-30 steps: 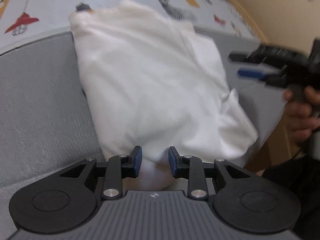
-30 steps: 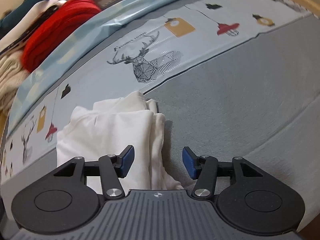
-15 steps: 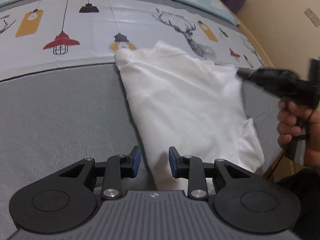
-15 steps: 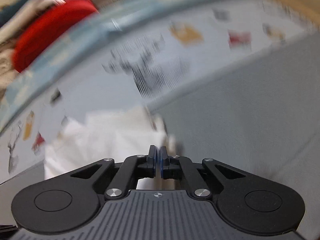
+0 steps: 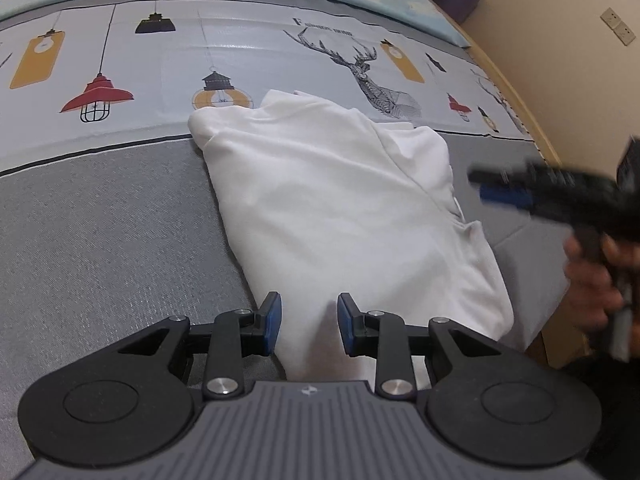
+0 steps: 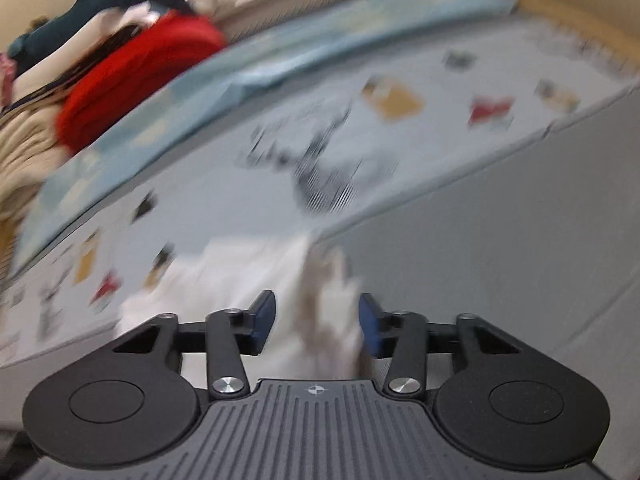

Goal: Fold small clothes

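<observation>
A folded white garment (image 5: 332, 208) lies on the bed, across the grey band and the printed band of the sheet. My left gripper (image 5: 309, 330) is open, its fingers straddling the garment's near edge without gripping it. In the right wrist view, which is blurred, the white garment (image 6: 320, 300) lies between the fingers of my right gripper (image 6: 318, 322), which is open. The right gripper (image 5: 504, 188) also shows in the left wrist view, held in a hand just right of the garment.
The bed sheet (image 5: 100, 220) has a grey band and a band printed with lamps and deer. A pile of clothes with a red item (image 6: 136, 76) sits at the far end of the bed. The bed's wooden edge (image 5: 516, 92) and a wall are at the right.
My right gripper was shut half a second ago and has opened over the garment's edge, moving fast. My left gripper has stayed open and pulled back, showing more of the bed.
</observation>
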